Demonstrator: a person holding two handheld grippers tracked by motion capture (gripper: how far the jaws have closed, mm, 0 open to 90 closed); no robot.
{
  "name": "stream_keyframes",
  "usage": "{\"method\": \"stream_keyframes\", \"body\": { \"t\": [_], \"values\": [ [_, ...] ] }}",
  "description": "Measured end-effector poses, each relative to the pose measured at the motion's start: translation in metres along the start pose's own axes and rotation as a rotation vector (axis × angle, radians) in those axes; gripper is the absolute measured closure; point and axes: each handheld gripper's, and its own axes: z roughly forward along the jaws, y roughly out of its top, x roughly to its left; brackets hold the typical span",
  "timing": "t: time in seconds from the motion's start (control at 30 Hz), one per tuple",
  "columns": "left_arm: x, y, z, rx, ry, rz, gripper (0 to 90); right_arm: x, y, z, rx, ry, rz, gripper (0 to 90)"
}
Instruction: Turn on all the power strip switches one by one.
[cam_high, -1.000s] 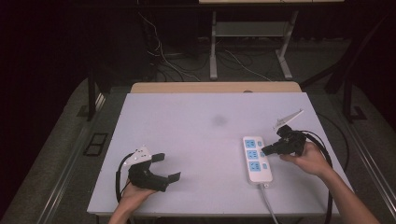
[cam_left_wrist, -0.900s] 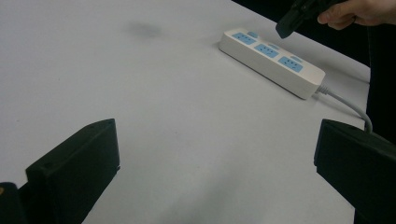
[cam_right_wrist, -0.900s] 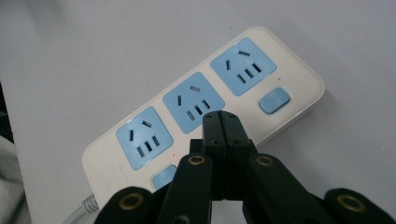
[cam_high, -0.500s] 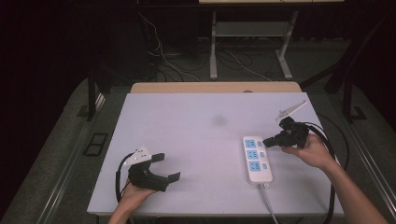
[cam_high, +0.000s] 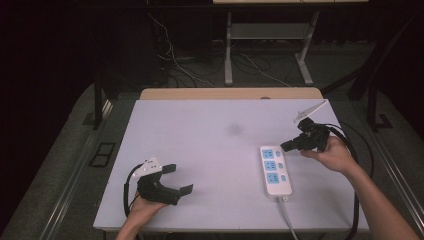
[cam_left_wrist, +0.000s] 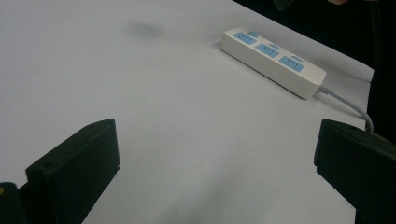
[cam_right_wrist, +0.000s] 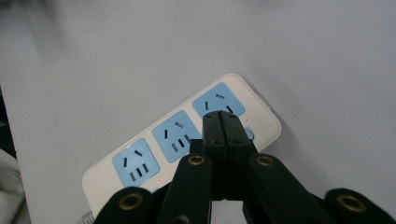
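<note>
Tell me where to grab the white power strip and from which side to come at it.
Grip the power strip across its narrow width, on the long side walls near the middle, coming straight down from above. It lies flat on the table, so only those low walls offer opposing faces. Its cord leaves the near end, so avoid that. The right gripper, jaws shut, would probably need to open first.

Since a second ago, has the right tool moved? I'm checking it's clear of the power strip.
Yes. The right tool has lifted toward the table's far edge, from beside the power strip's middle to its far end.
</note>
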Motion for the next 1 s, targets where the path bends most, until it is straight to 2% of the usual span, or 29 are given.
{"method": "stream_keyframes", "body": {
  "t": [0.23, 0.8, 1.0],
  "values": [
    [0.0, 0.0, 0.0, 0.001, 0.0, 0.0, 0.0, -0.004, 0.006, 0.004, -0.001, -0.001, -0.004, 90.0],
    [0.001, 0.0, 0.0, 0.001, 0.0, 0.004, 0.0, -0.016, 0.006, 0.026, 0.051, -0.001, 0.015, 90.0],
    [0.002, 0.0, -0.001, -0.001, 0.003, 0.001, 0.0, -0.017, 0.006, 0.034, 0.075, 0.004, -0.001, 89.9]
  ]
}}
